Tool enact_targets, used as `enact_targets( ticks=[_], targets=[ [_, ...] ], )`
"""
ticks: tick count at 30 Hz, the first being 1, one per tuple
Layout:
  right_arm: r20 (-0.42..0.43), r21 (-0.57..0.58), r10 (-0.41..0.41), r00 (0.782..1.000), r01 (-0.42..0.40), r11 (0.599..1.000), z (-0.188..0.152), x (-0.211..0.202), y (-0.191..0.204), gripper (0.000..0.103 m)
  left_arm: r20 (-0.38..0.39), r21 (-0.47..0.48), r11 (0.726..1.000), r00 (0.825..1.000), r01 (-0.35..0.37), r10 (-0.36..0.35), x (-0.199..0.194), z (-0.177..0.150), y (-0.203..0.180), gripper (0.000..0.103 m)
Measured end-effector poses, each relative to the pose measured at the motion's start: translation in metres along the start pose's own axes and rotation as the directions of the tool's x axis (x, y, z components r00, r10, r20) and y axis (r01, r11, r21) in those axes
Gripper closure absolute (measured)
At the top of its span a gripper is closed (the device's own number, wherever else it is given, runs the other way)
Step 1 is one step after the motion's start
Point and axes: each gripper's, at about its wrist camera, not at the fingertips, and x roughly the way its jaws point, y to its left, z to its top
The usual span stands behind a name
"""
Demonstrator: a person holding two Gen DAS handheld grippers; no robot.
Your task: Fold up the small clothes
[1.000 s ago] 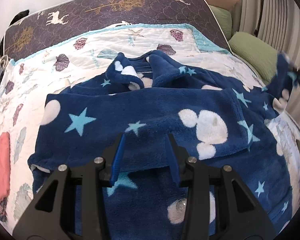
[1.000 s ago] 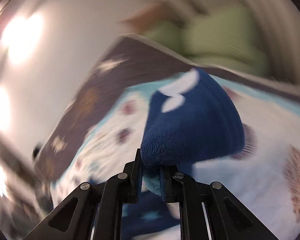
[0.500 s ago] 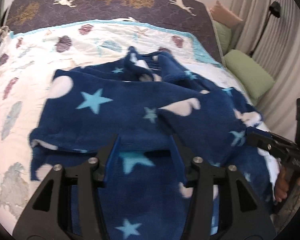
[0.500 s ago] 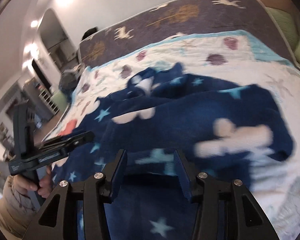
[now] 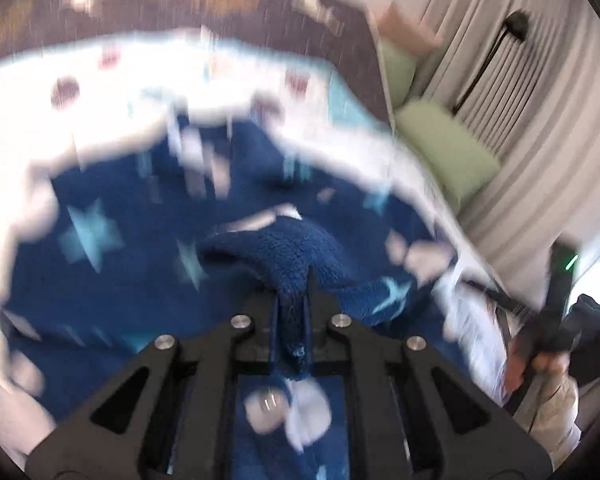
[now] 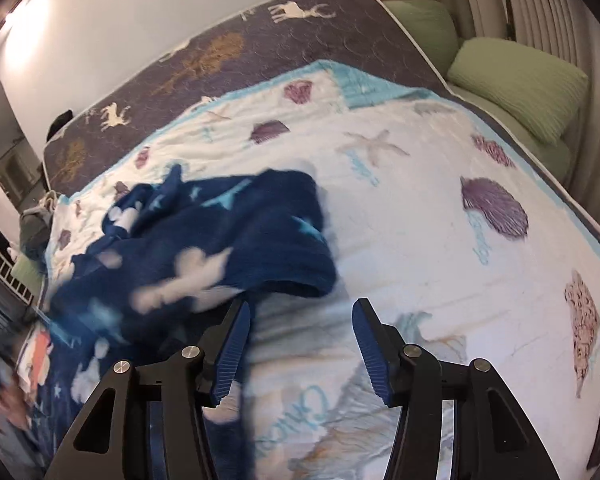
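A navy fleece garment [image 5: 120, 280] with pale stars and white blobs lies spread on the bed. My left gripper [image 5: 294, 292] is closing on a raised fold of it [image 5: 288, 248]; the fabric is pinched between the pads and lifted off the bed. This view is blurred by motion. In the right wrist view the garment [image 6: 228, 232] lies bunched to the left. My right gripper [image 6: 300, 308] hovers over the white quilt [image 6: 420, 220] beside the garment's edge, jaws opening with nothing between them. The right gripper [image 5: 556, 304] also shows at the right edge, held by a hand [image 5: 540, 364].
The quilt with shell and starfish prints covers a dark mattress [image 6: 260, 52] with deer prints. Green pillows [image 6: 516, 80] lie at the far right by a pleated curtain [image 5: 520, 100]. An orange-red item [image 6: 40, 352] lies at the bed's left edge.
My left gripper closed on a fold of the garment and lifted it. My right gripper let go of its bunch of fleece, opened, and swung right over the bare quilt.
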Motion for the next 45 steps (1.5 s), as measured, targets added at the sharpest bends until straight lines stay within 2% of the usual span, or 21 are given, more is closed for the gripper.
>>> enact_targets(
  ticks=[2,4,7,9,14,19,21,23,24,26,30,33,37,39,40,41,42,44,45],
  targets=[
    [-0.007,-0.010,-0.010,1.000,0.010,1.000,0.002,0.003,0.001,0.048,0.091,0.040,0.998,0.995,-0.053,0.049,-0.028,0.029,0.001,0.092],
    [-0.007,-0.023,0.006,1.000,-0.006,1.000,0.002,0.005,0.007,0.047,0.173,0.072,0.987,0.977,-0.140,0.126,-0.052,0.051,0.007,0.092],
    [-0.007,-0.052,0.025,1.000,-0.026,0.998,0.003,0.011,0.021,0.042,0.201,0.091,0.967,0.956,-0.238,0.216,-0.064,0.060,0.028,0.092],
    [-0.016,-0.076,0.030,0.999,-0.031,0.997,0.003,0.019,0.032,0.042,0.164,0.066,0.963,0.955,-0.260,0.246,-0.060,0.054,0.049,0.092],
    [-0.037,-0.129,0.027,0.999,-0.032,0.991,0.002,0.030,0.055,0.042,0.064,-0.017,0.963,0.961,-0.268,0.269,-0.040,0.028,0.093,0.092],
    [-0.019,-0.167,0.029,0.999,-0.032,0.985,0.005,0.024,0.066,0.042,0.012,-0.046,0.961,0.961,-0.274,0.275,-0.033,0.011,0.111,0.090],
    [-0.008,-0.175,0.037,0.999,-0.038,0.984,0.007,0.021,0.070,0.042,0.001,-0.040,0.953,0.953,-0.302,0.302,-0.029,0.006,0.115,0.083],
    [-0.002,-0.180,0.047,0.999,-0.046,0.983,0.009,0.019,0.073,0.042,0.007,-0.035,0.938,0.939,-0.344,0.344,-0.027,0.003,0.119,0.080],
    [0.001,-0.186,0.050,0.999,-0.049,0.981,0.009,0.018,0.076,0.042,0.009,-0.029,0.926,0.926,-0.377,0.377,-0.027,0.000,0.122,0.077],
    [0.004,-0.197,0.050,0.999,-0.049,0.979,0.011,0.018,0.082,0.042,-0.002,-0.037,0.917,0.918,-0.397,0.397,-0.027,-0.004,0.128,0.075],
    [-0.003,-0.215,0.066,0.998,-0.065,0.975,0.013,0.023,0.095,0.043,-0.011,-0.071,0.920,0.922,-0.386,0.386,-0.032,-0.005,0.134,0.073],
    [-0.002,-0.225,0.085,0.996,-0.083,0.971,0.015,0.027,0.106,0.047,-0.011,-0.056,0.918,0.920,-0.391,0.391,-0.027,-0.005,0.132,0.070],
    [-0.016,-0.218,0.118,0.993,-0.119,0.969,0.016,0.036,0.117,0.047,-0.023,-0.043,0.929,0.930,-0.368,0.368,-0.012,-0.005,0.125,0.070],
    [-0.044,-0.213,0.117,0.992,-0.124,0.969,0.016,0.045,0.119,0.047,-0.052,0.000,0.916,0.915,-0.402,0.401,0.003,-0.008,0.121,0.070],
    [-0.070,-0.210,0.105,0.992,-0.118,0.971,0.015,0.053,0.119,0.047,-0.084,0.046,0.888,0.884,-0.457,0.460,0.017,-0.013,0.120,0.070],
    [-0.109,-0.208,0.080,0.991,-0.102,0.973,0.013,0.063,0.118,0.048,-0.106,0.076,0.868,0.862,-0.491,0.497,0.027,-0.017,0.120,0.069],
    [-0.160,-0.206,0.046,0.986,-0.079,0.975,0.009,0.076,0.115,0.049,-0.123,0.099,0.857,0.849,-0.505,0.515,0.036,-0.023,0.122,0.068],
    [-0.175,-0.200,0.054,0.983,-0.089,0.976,0.006,0.080,0.111,0.049,-0.104,0.084,0.857,0.851,-0.508,0.515,0.033,-0.024,0.122,0.068],
    [-0.166,-0.206,0.054,0.985,-0.088,0.975,0.008,0.074,0.112,0.049,-0.101,0.065,0.865,0.859,-0.498,0.502,0.026,-0.019,0.120,0.068]
  ],
)
